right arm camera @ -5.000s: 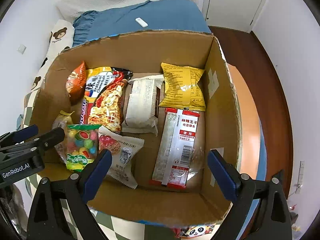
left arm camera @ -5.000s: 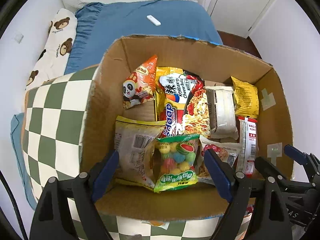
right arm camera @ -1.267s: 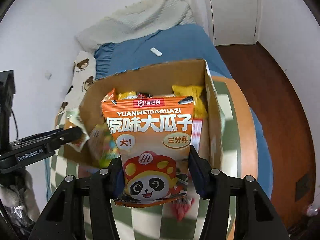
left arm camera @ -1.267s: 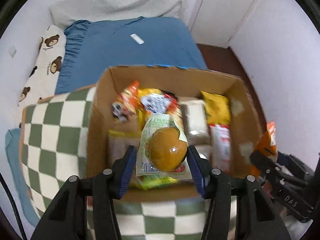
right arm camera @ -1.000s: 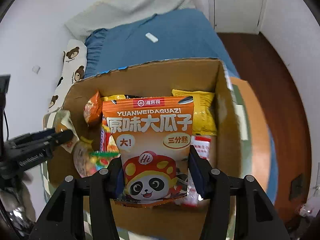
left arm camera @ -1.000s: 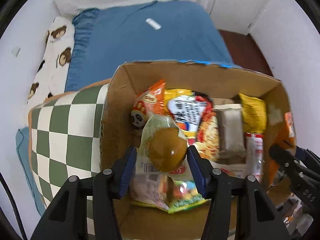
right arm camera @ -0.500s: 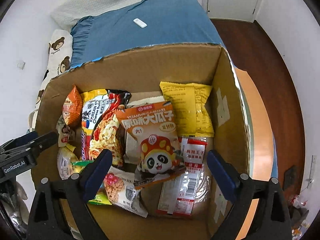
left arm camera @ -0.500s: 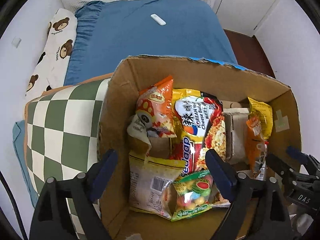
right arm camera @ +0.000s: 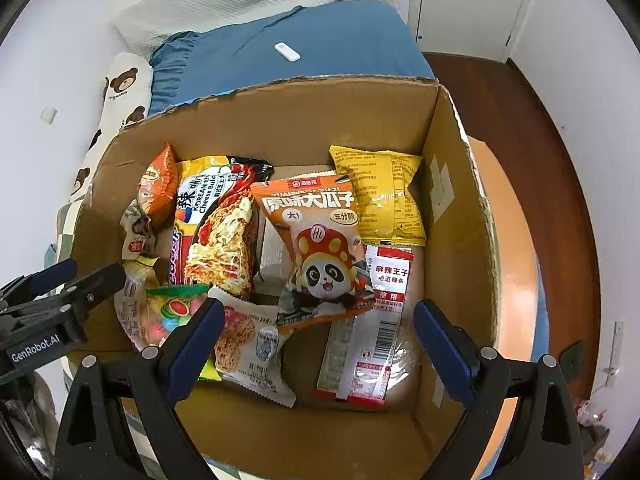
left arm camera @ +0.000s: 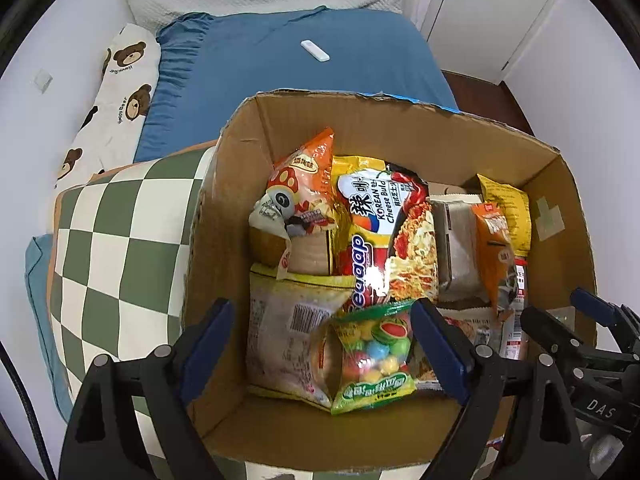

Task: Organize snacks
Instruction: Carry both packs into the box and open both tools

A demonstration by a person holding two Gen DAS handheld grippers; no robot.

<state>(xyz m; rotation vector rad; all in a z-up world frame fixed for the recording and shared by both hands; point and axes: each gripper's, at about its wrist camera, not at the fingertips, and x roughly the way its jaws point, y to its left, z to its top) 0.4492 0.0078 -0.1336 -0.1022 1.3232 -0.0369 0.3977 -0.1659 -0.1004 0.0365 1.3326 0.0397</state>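
Note:
An open cardboard box (left arm camera: pixel 420 128) (right arm camera: pixel 280 120) holds several snack packs. The orange sunflower-seed bag with a panda (right arm camera: pixel 320 248) lies on top in the middle; it shows edge-on in the left wrist view (left arm camera: pixel 494 248). The bun pack (left arm camera: pixel 276 236) lies at the box's left side under an orange panda bag (left arm camera: pixel 306 184). A Korean noodle pack (left arm camera: pixel 380 232) (right arm camera: pixel 216 216), a candy bag (left arm camera: pixel 372 356), a yellow pack (right arm camera: pixel 384 196) and a red-white strip pack (right arm camera: pixel 372 320) lie around them. My left gripper (left arm camera: pixel 324 344) and right gripper (right arm camera: pixel 316 344) are open and empty above the box's near edge.
The box stands on a green-and-white checkered cushion (left arm camera: pixel 108 248). Behind it is a bed with a blue sheet (left arm camera: pixel 280 76), a white remote (left arm camera: pixel 315 50) and a bear-print pillow (left arm camera: pixel 116 92). A brown floor (right arm camera: pixel 520 120) and a white door (left arm camera: pixel 488 12) are at the right.
One second ago each gripper held a pack above the box: left the bun pack, right the panda seed bag. Both have opened, and the packs now lie inside the box.

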